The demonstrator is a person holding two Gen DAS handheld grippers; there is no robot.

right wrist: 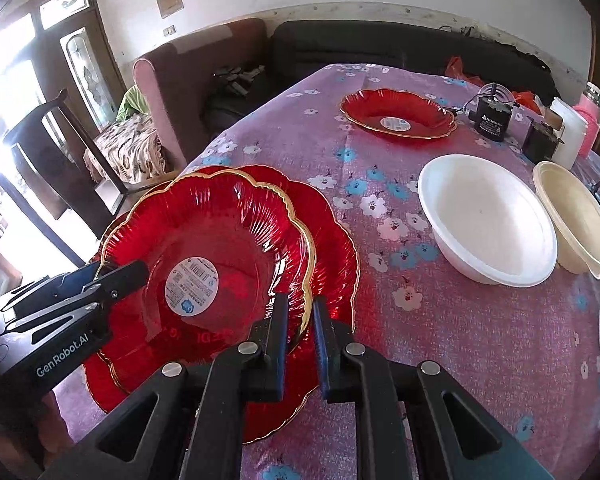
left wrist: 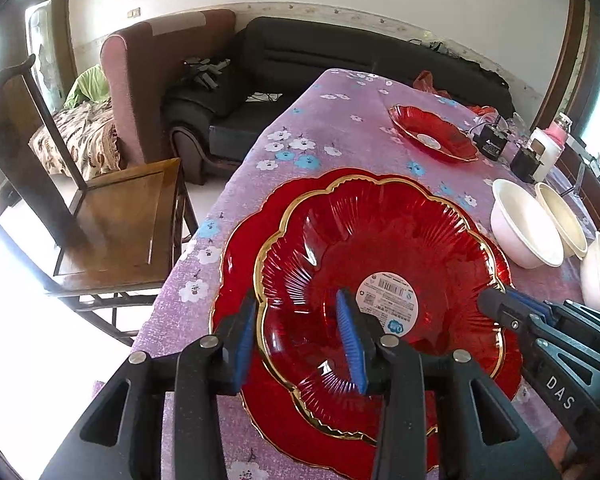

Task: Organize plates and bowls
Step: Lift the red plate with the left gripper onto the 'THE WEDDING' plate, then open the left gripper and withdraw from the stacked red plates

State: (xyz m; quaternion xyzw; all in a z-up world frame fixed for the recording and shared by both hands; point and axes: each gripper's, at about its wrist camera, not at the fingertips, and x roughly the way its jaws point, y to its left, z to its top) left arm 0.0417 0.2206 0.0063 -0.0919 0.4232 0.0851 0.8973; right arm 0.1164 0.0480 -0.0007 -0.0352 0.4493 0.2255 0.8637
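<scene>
A red scalloped glass plate (left wrist: 380, 248) with a gold rim and a white sticker rests on a larger red plate (left wrist: 236, 264) near the table's left edge. My left gripper (left wrist: 300, 320) is open, its fingers straddling the top plate's near-left rim. My right gripper (right wrist: 302, 320) straddles the plate's right rim (right wrist: 300, 240), jaws narrow, slightly apart from the rim. It also shows in the left wrist view (left wrist: 500, 304). A third red plate (right wrist: 398, 114) lies farther back. A white bowl (right wrist: 484, 216) and a cream bowl (right wrist: 576, 216) stand at the right.
The table has a purple flowered cloth (right wrist: 420, 320). Black adapters (right wrist: 494, 118) and a white jar (right wrist: 568, 132) stand at the far right. A wooden chair (left wrist: 112, 216) is beside the table's left edge. Sofas stand behind.
</scene>
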